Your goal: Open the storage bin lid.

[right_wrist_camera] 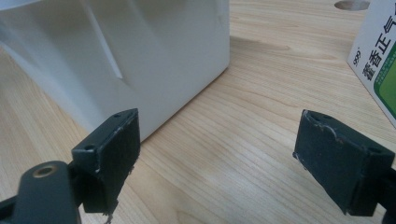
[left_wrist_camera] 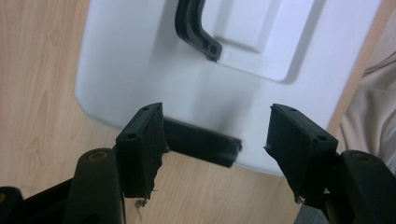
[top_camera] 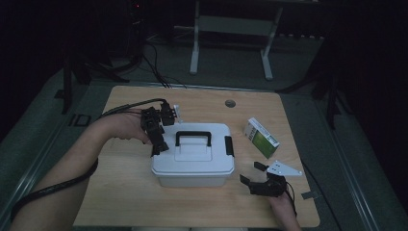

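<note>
One white box (top_camera: pixel 193 156) stands near the middle of the wooden counter (top_camera: pixel 120 192). It has one black handle (top_camera: pixel 193 137) on its lid and two black latches, one at each short end: the right latch (top_camera: pixel 229 145) shows plainly in the high view, and the left latch (left_wrist_camera: pixel 203 147) lies between the fingers in the left gripper view. One small green-and-white carton (top_camera: pixel 261 137) lies to the right of the box, apart from it. One round hole (top_camera: pixel 230 103) sits in the counter near its far edge.

There are two grippers. The left gripper (top_camera: pixel 159 144) hangs at the left end of the box, its fingers (left_wrist_camera: pixel 142 140) partly open and astride the latch; the pads stand clear of it and hold nothing. The right gripper (top_camera: pixel 254 174) sits by the box's near right corner, fingers (right_wrist_camera: pixel 114 154) spread wide over bare wood, holding nothing.

The box leaves a broad strip of bare counter on its left and along the near edge. On the right, the room is tighter: the carton lies between the box and the right edge, and the right gripper fills the gap below it. Behind the box the counter is open up to the far edge, save for the hole.
</note>
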### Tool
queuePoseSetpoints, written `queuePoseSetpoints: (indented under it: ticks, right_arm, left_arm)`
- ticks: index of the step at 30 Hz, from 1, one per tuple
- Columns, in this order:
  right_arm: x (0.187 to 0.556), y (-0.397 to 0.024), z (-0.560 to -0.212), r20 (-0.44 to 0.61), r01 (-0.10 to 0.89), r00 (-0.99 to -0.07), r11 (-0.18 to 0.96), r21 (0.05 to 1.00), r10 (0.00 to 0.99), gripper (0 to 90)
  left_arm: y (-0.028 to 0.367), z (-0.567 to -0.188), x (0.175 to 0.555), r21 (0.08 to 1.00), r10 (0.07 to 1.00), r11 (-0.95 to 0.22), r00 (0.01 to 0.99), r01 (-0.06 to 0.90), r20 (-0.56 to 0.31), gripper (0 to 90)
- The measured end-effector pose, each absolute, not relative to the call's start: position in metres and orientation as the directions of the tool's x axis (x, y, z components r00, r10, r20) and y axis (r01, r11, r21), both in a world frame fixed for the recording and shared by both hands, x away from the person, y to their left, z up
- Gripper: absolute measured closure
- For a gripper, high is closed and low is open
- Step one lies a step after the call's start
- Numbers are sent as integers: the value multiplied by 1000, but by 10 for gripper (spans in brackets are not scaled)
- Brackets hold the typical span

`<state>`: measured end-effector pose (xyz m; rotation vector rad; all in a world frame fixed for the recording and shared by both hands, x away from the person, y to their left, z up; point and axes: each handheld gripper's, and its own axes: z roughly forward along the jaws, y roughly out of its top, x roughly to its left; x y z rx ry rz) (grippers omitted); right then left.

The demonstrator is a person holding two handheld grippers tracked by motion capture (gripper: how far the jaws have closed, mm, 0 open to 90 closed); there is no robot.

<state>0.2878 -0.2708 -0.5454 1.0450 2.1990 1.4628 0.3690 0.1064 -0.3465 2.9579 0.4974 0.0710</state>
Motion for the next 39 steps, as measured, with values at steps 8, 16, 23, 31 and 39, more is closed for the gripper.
queuePoseSetpoints:
  ticks: [8, 16, 23, 31, 39]
  right_arm:
    - [288, -272, -546, 144, 402, -693, 213, 890, 707, 142]
    - [288, -273, -545, 152, 402, -694, 204, 893, 703, 142]
    - [288, -274, -546, 155, 402, -697, 202, 893, 701, 142]
    - [288, -274, -546, 161, 405, -697, 198, 893, 699, 142]
    - [288, -275, -546, 165, 404, -699, 194, 894, 696, 142]
  left_arm:
    - [86, -343, 381, 158, 310, -940, 951, 302, 25, 367]
    - [66, -342, 389, 138, 280, -952, 959, 272, 40, 367]
    - [50, -339, 394, 147, 254, -958, 966, 245, 53, 395]
    - [33, -344, 400, 124, 200, -974, 978, 192, 61, 396]
    - [18, -349, 405, 70, 176, -983, 983, 172, 45, 403]
